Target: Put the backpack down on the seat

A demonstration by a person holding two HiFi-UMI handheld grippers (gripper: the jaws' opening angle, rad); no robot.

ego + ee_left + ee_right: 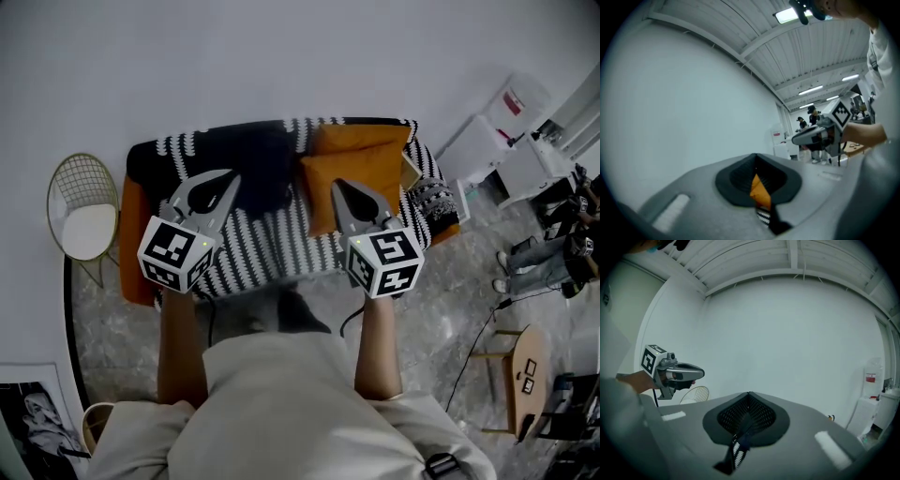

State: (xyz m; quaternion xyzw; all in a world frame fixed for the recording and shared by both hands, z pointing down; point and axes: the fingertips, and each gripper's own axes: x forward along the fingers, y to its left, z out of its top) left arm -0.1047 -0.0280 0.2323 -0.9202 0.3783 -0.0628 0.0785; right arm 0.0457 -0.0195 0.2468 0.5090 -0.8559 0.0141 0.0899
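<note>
A dark, bulky backpack (pixel 246 161) lies on the back left of a sofa seat covered by a black-and-white striped blanket (pixel 272 246). In the head view both grippers hover above the sofa's front, apart from the backpack. My left gripper (pixel 228 180) is shut and empty, its tip just short of the backpack's right side. My right gripper (pixel 339 186) is shut and empty over the orange cushions (pixel 361 169). In the left gripper view the shut left gripper (pixel 756 157) points up at the wall. The right gripper (pixel 749 394) does the same in its own view.
A gold wire chair (pixel 84 220) with a white pad stands left of the sofa. White cabinets (pixel 492 141) and seated people (pixel 562 253) are at the right. A wooden stool (pixel 520 370) and a floor cable (pixel 473 352) lie front right.
</note>
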